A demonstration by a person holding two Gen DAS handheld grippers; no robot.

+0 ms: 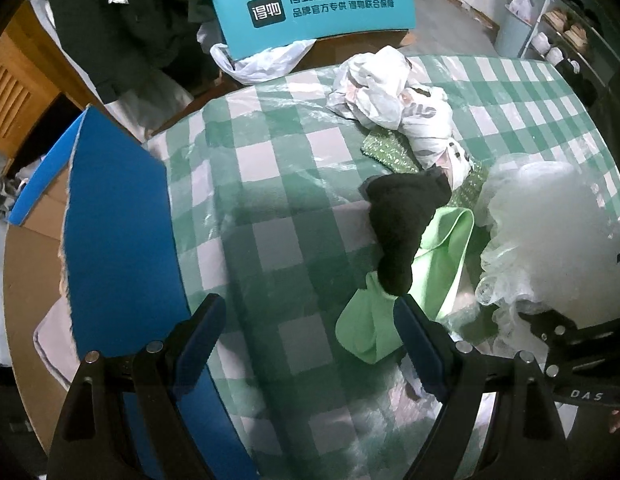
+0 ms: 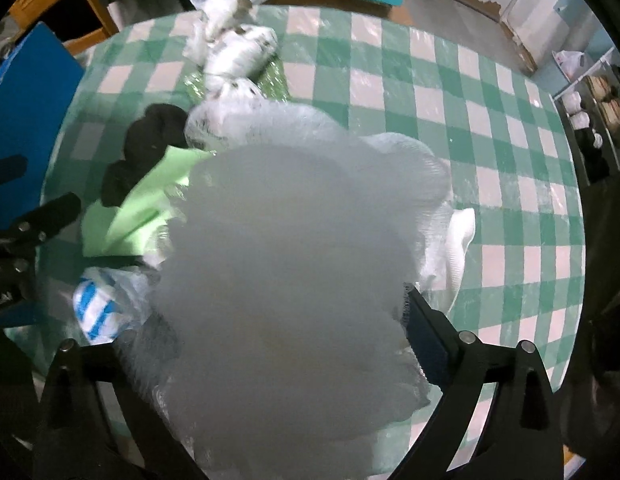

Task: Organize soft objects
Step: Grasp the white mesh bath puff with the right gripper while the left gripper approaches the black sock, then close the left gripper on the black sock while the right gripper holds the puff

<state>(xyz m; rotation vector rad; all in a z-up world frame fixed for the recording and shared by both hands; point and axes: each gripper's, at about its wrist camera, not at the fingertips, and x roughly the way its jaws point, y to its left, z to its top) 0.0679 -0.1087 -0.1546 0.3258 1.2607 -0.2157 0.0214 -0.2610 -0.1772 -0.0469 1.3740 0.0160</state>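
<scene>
My right gripper (image 2: 285, 320) is shut on a big white mesh bath puff (image 2: 293, 264) that fills the right wrist view; the puff also shows in the left wrist view (image 1: 550, 236), at the right. My left gripper (image 1: 310, 336) is open and empty above the checked tablecloth (image 1: 277, 184). A black sock (image 1: 402, 220) lies on a light green cloth (image 1: 430, 276) just ahead of its right finger. Crumpled white plastic bags (image 1: 390, 92) and a glittery green cloth (image 1: 386, 152) lie farther back. A blue-striped bag (image 2: 97, 308) lies left of the puff.
A blue box (image 1: 117, 248) stands open at the table's left edge. A teal box with printed characters (image 1: 314, 8) stands behind the table. A shoe rack (image 1: 566, 36) is at the far right. Dark clothes (image 1: 121, 20) hang at the back left.
</scene>
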